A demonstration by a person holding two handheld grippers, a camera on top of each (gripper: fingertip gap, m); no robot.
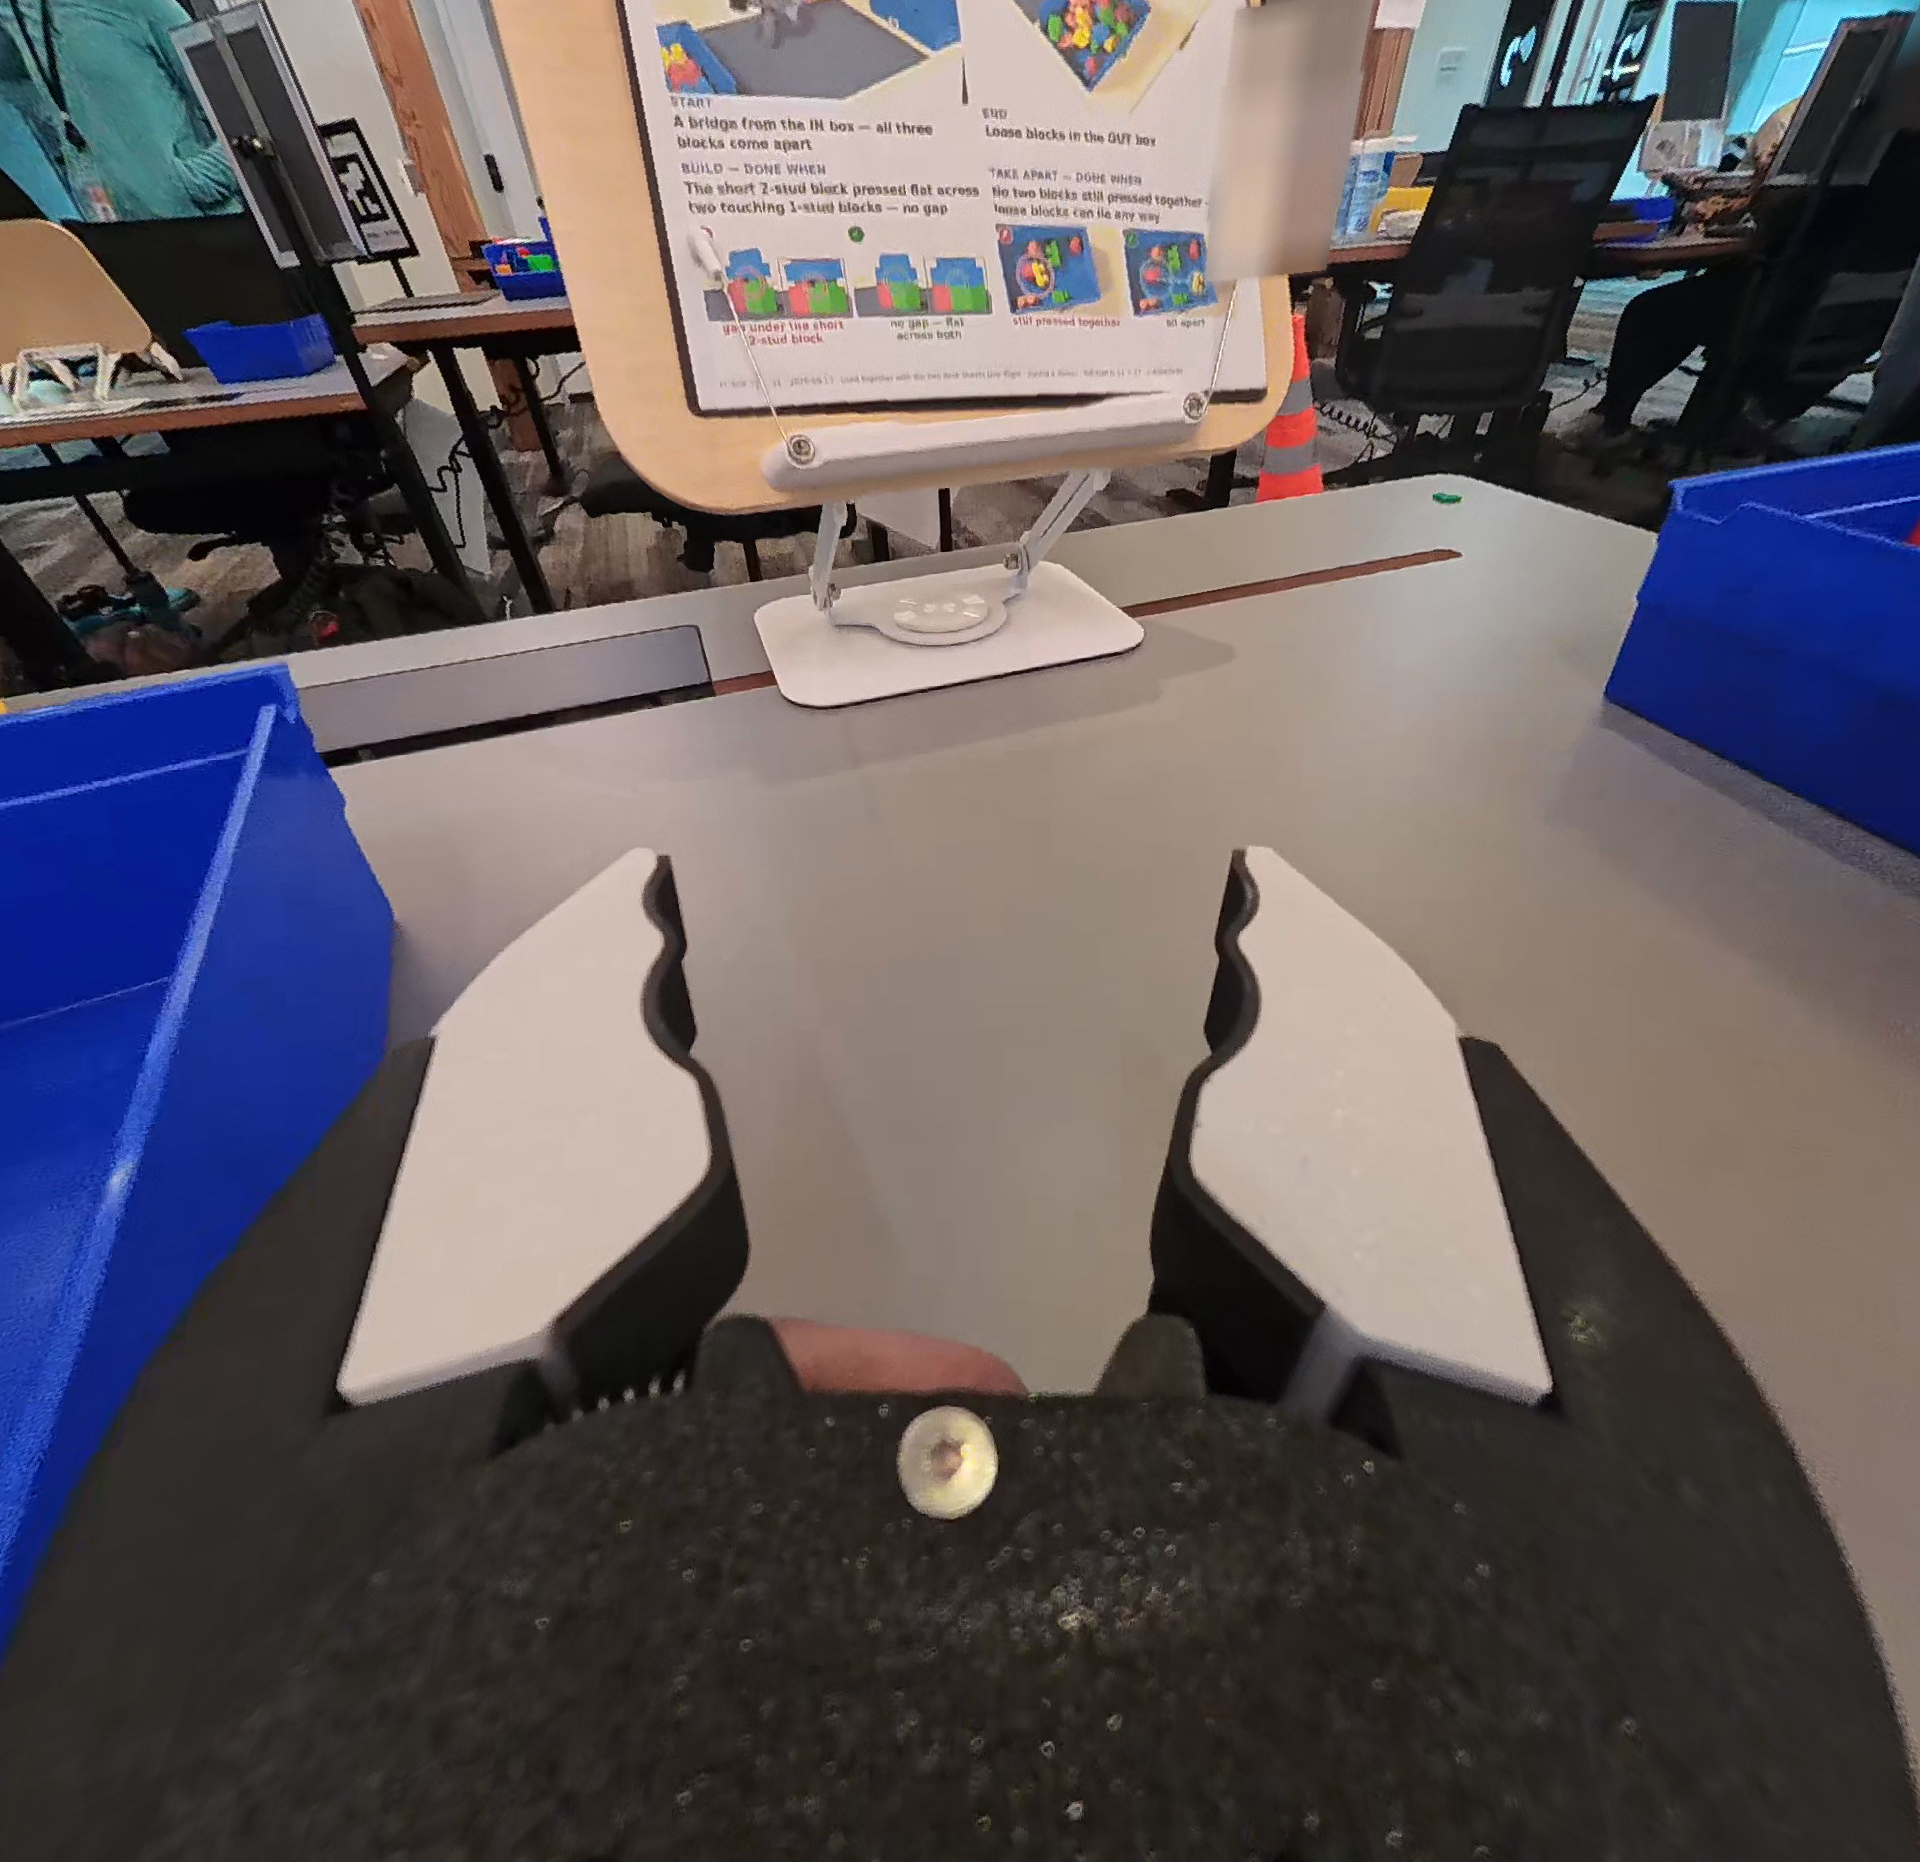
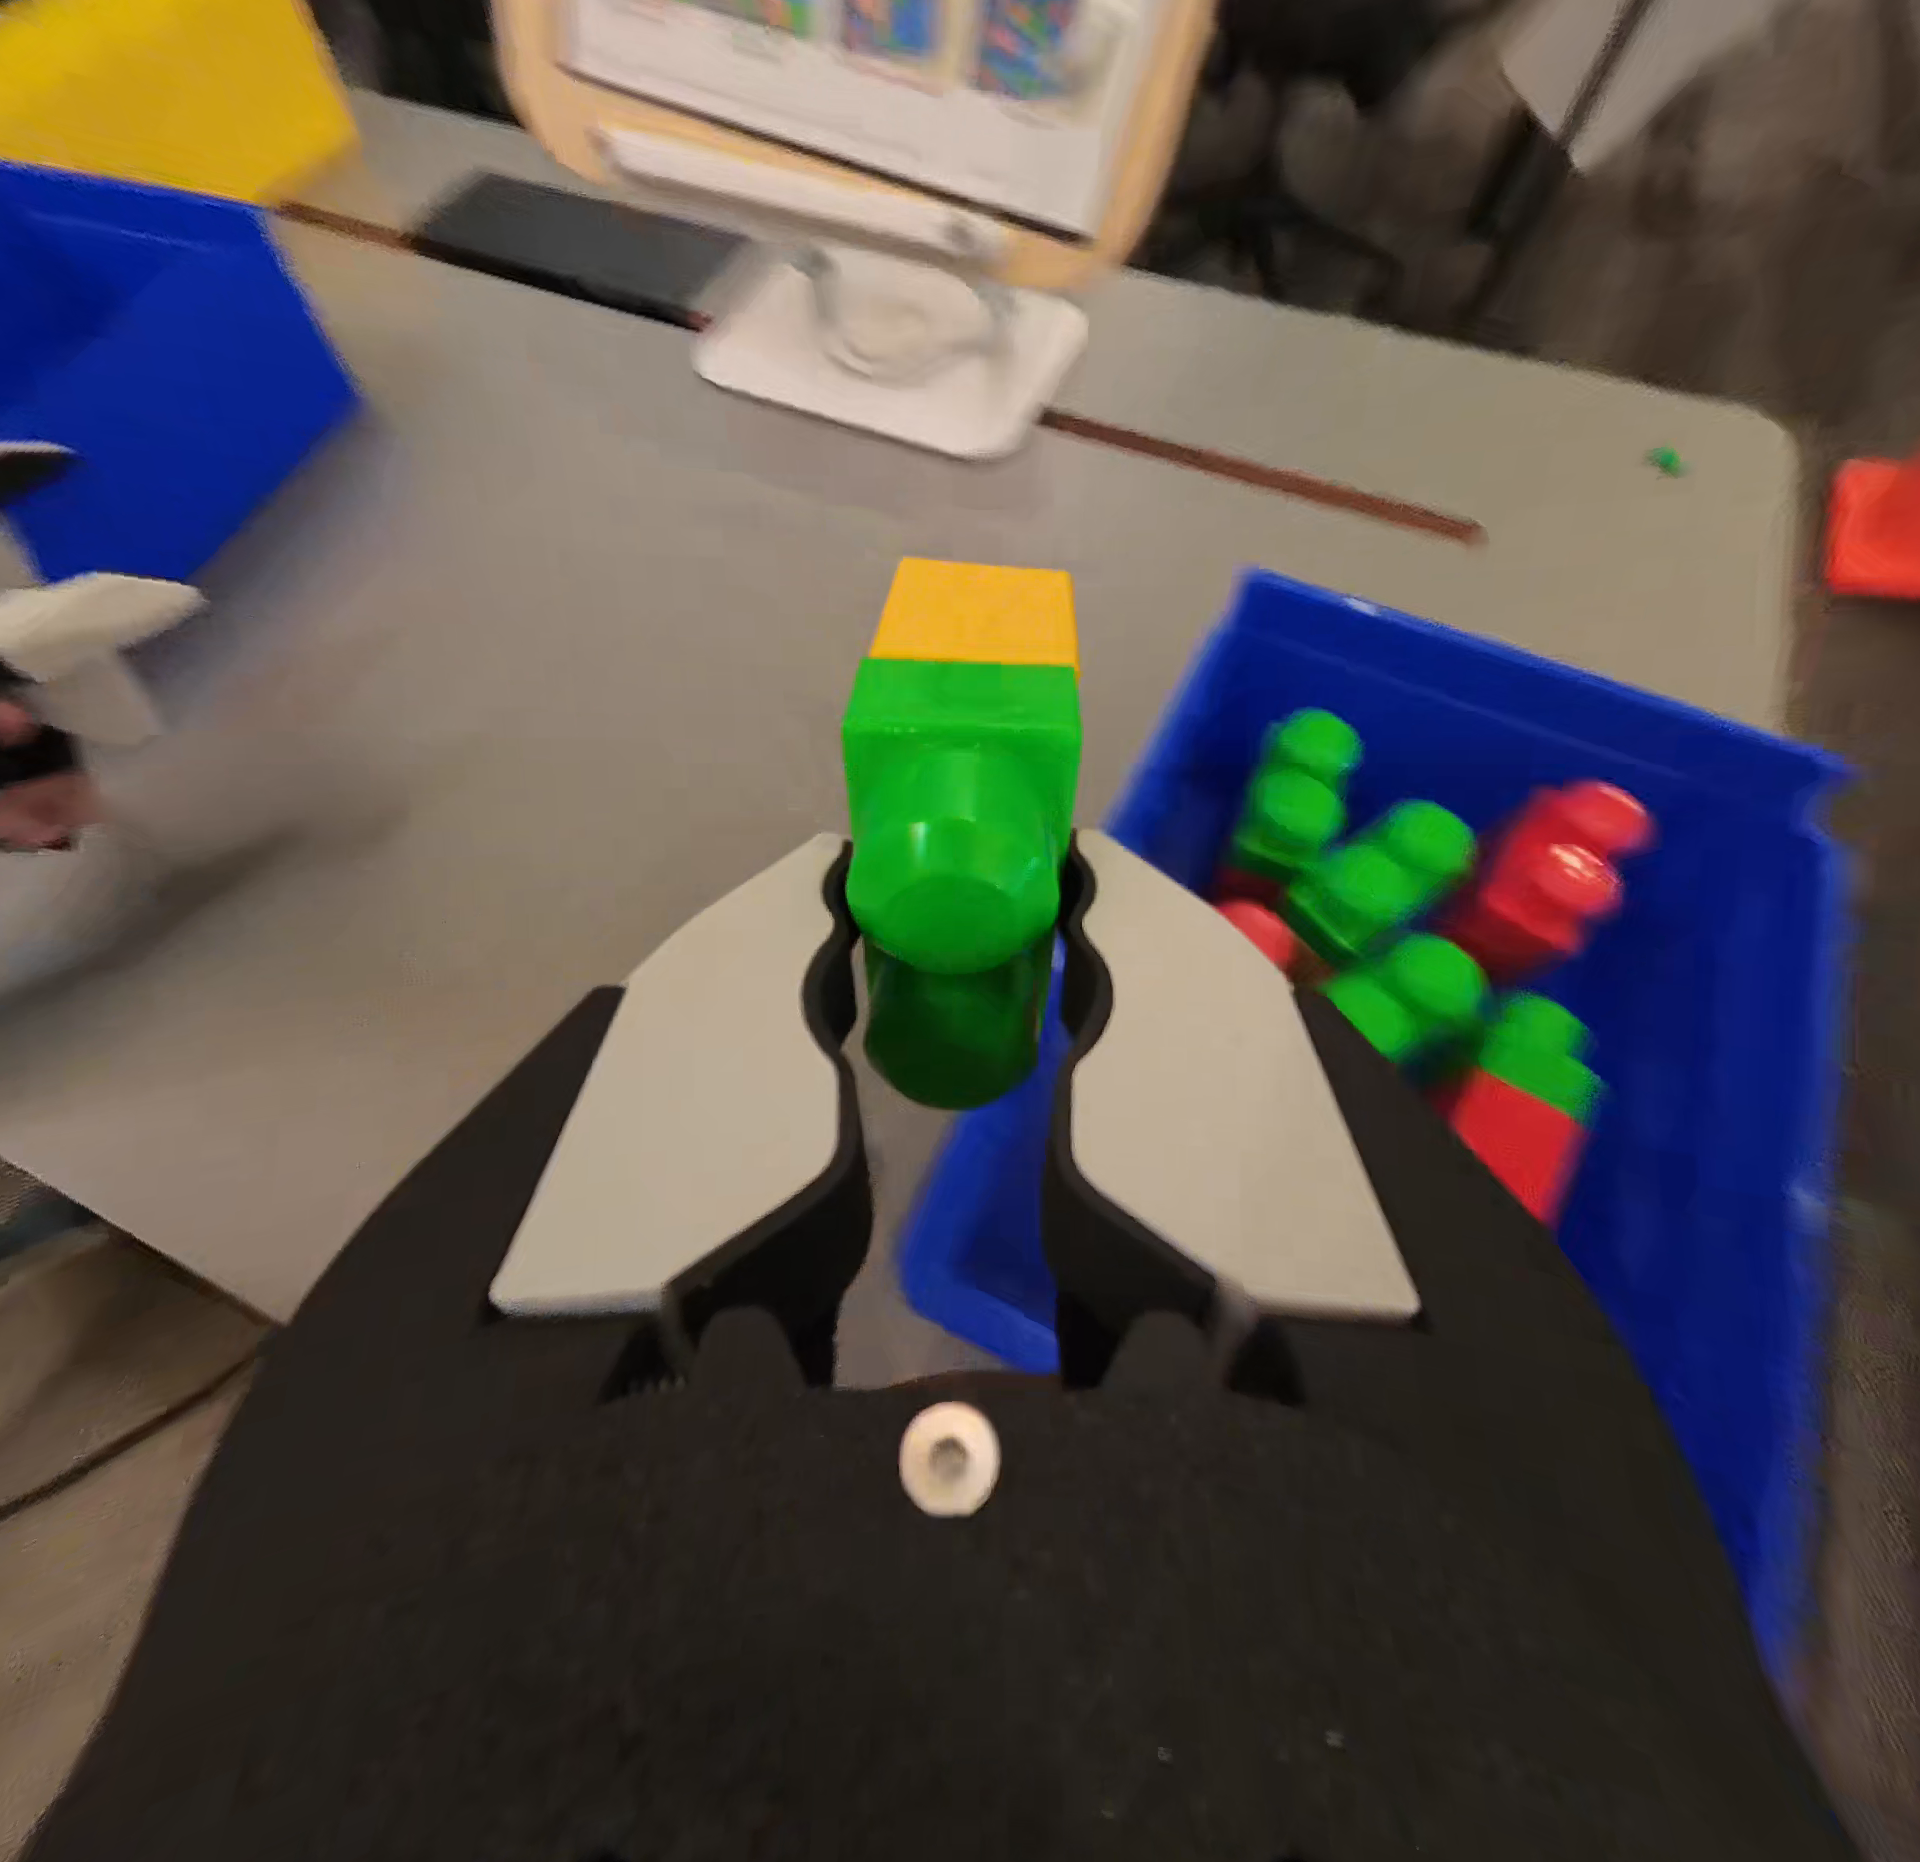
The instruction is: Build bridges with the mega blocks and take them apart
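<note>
My right gripper (image 2: pixel 956 877) is shut on a green two-stud block (image 2: pixel 951 856), held above the grey table (image 2: pixel 520 825) with its studs pointing toward the camera. A yellow block (image 2: pixel 977 612) is pressed onto its far side. To the right a blue bin (image 2: pixel 1714 1033) holds several green and red blocks (image 2: pixel 1371 877). My left gripper (image 1: pixel 951 908) is open and empty above the bare table (image 1: pixel 1039 794), between a blue bin on the left (image 1: pixel 156 981) and a blue bin on the right (image 1: pixel 1766 649). Its fingers (image 2: pixel 94 628) show at the left edge of the right wrist view.
A wooden stand with an instruction sheet (image 1: pixel 935 202) stands on a white base (image 1: pixel 945 628) at the table's far middle. A yellow bin (image 2: pixel 156 67) sits beyond the left blue bin (image 2: pixel 156 358). An orange cone (image 1: pixel 1294 420), chairs and other tables lie behind.
</note>
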